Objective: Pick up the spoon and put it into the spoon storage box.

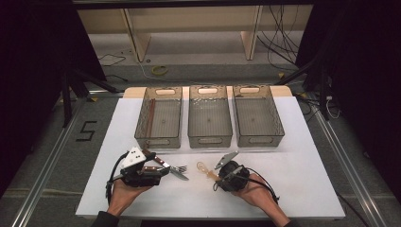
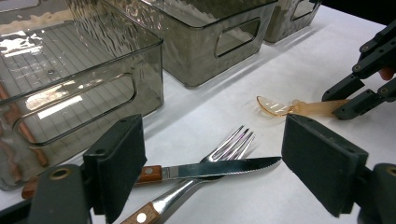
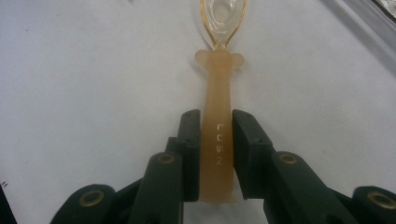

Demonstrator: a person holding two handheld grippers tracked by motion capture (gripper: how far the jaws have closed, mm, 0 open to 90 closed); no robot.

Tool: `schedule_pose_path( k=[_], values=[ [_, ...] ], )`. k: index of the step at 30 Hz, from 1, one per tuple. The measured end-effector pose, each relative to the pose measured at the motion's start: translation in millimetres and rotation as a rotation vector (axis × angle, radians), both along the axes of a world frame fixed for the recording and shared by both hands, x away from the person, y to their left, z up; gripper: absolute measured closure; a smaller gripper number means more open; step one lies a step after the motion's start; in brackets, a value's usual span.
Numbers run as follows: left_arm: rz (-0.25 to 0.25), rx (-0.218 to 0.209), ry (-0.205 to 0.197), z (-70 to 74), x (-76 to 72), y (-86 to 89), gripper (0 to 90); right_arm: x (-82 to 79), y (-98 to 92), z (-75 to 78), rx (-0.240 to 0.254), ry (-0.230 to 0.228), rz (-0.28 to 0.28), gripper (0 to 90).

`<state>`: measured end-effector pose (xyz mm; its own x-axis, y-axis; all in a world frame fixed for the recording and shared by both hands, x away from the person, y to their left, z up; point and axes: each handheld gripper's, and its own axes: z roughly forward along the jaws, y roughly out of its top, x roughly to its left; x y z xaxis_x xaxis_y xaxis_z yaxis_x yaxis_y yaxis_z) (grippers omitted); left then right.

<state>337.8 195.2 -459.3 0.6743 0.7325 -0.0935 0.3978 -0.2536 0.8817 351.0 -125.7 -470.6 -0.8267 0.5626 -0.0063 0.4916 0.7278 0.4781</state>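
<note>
Pinched by its handle in the right gripper (image 3: 215, 154), the amber spoon (image 3: 218, 116) lies on the white table (image 1: 302, 175) before three grey bins (image 1: 210, 116) (the left one holding brown sticks), while the left gripper (image 2: 210, 172) gapes over one knife (image 2: 212, 169) crossing one fork (image 2: 224, 149).

The white table (image 1: 293, 156) is reflecting even overhead light in the high view, while the surrounding floor and side curtains are lying in deep shadow. Glare is streaking the transparent walls of the left bin (image 2: 84, 88) in the left gripper view, and the knife blade (image 2: 219, 169) is glinting. The near black jaws are appearing soft and out of focus. The amber spoon (image 3: 217, 121) is casting only a faint shadow.
</note>
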Motion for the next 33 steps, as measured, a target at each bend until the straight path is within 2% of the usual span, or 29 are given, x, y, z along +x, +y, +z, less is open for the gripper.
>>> schedule_pose_path(
  k=[2, 5, 11, 17, 21, 33],
  values=[
    [0.000, -0.001, -0.002, -0.3, 0.0, 0.1, 21.0, -0.2, -0.2, 0.8, 0.005, -0.017, -0.003, 75.0],
    [0.003, -0.003, -0.003, -0.8, 0.2, 0.6, 21.0, -0.2, -1.8, 4.0, 0.020, -0.020, 0.014, 75.2],
    [0.008, -0.008, -0.006, -1.2, 0.0, 0.7, 21.1, -0.7, -5.7, 10.4, 0.049, -0.024, 0.001, 75.5],
    [0.011, -0.014, -0.008, -1.6, 0.0, 1.1, 21.1, 1.8, -13.5, 23.1, 0.106, -0.046, -0.021, 75.5],
    [0.008, -0.014, -0.009, -1.8, -0.2, 1.1, 21.0, 7.0, -19.8, 34.3, 0.149, -0.083, -0.049, 75.5],
    [0.009, -0.033, -0.010, -2.3, -0.2, 1.1, 20.1, 26.7, -27.7, 55.0, 0.206, -0.135, -0.091, 75.6]
  ],
)
